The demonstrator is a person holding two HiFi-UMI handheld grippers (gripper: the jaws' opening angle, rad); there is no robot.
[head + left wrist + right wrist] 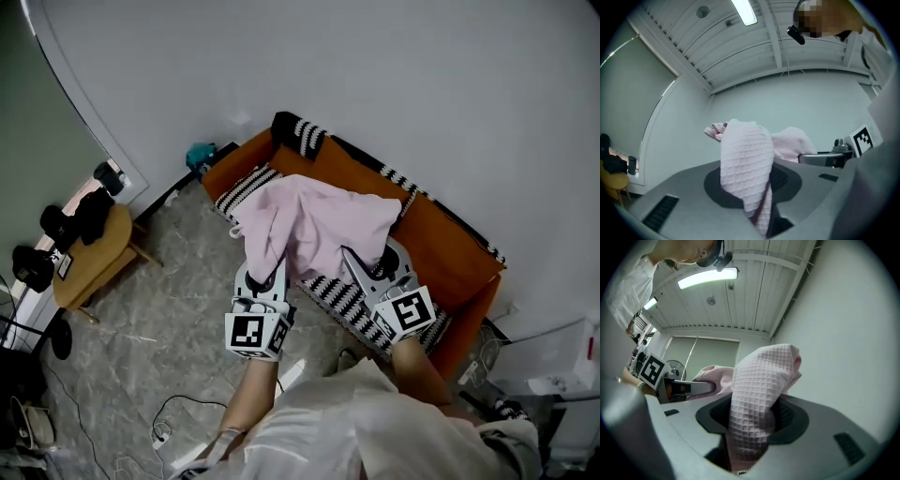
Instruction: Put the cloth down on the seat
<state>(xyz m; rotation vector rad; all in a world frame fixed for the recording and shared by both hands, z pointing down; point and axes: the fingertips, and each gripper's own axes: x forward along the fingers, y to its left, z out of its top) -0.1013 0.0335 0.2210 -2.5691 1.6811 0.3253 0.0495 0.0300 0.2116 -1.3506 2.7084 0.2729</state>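
A pink waffle-weave cloth (pixel 314 225) hangs bunched above the orange sofa's seat (pixel 427 248), covering part of the striped seat cushion (pixel 337 298). My left gripper (pixel 270 274) is shut on the cloth's left lower edge and my right gripper (pixel 361 264) on its right lower edge. In the left gripper view the cloth (pixel 745 164) rises from between the jaws, with the right gripper (pixel 834 157) off to the side. The right gripper view shows the cloth (pixel 759 394) pinched the same way, the left gripper (pixel 684 386) beyond it. Both sets of fingertips are buried in fabric.
The sofa stands in a corner against a white wall, with a striped pillow (pixel 300 134) at its far end. A small wooden table (pixel 94 253) carrying black gear stands at the left. Cables (pixel 178 412) lie on the stone floor. A white box (pixel 553 361) sits at the right.
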